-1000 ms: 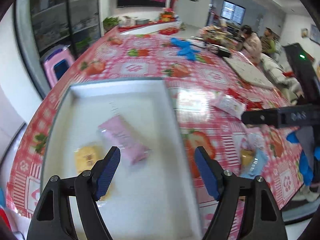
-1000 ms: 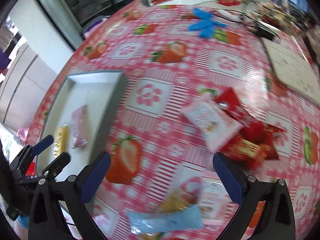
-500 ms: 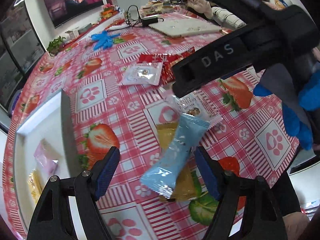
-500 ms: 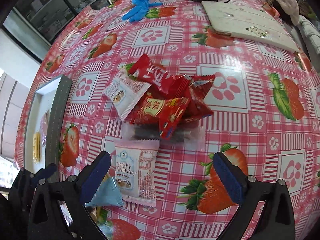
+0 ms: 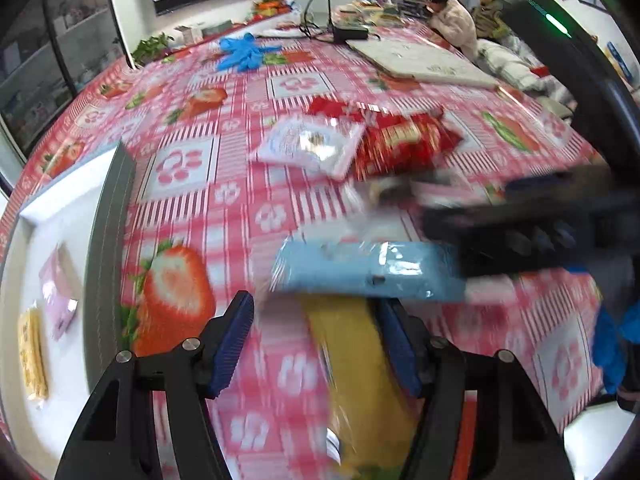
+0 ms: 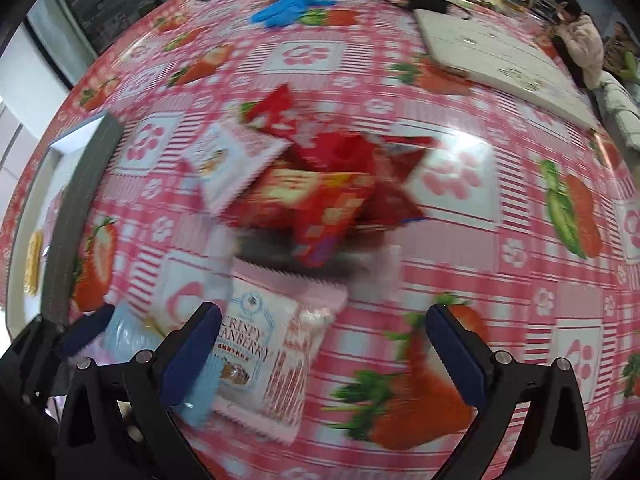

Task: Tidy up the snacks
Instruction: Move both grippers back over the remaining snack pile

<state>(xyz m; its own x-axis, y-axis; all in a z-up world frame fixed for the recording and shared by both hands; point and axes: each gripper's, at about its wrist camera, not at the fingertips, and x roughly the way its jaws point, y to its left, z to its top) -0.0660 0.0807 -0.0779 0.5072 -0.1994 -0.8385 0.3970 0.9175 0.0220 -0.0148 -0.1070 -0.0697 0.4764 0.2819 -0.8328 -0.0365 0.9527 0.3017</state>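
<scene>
My left gripper [image 5: 316,342] hangs low over the tablecloth with its jaws closing. A yellow packet [image 5: 352,364] lies between them; the left pad is still clear of it. A light blue packet [image 5: 368,270] lies crosswise just beyond the fingertips. My right gripper [image 6: 324,344] stands wide open over the cloth, with a white cranberry packet [image 6: 256,344] by its left finger. Further off lie red packets [image 6: 328,200] and a white packet [image 6: 236,160]. The white tray [image 5: 108,240] at left holds a pink packet [image 5: 60,288] and a yellow one [image 5: 32,356].
Blue gloves [image 5: 244,50] and a black adapter with a cable [image 5: 348,32] lie at the far side. A white board [image 6: 500,52] sits at the back right. Two people [image 5: 452,20] sit beyond the table. A blue-gloved hand [image 5: 612,344] holds the right gripper.
My left gripper swung right from over the tray to the loose packets, sank, and narrowed around the yellow one. My right gripper came lower and closer to the cranberry packet.
</scene>
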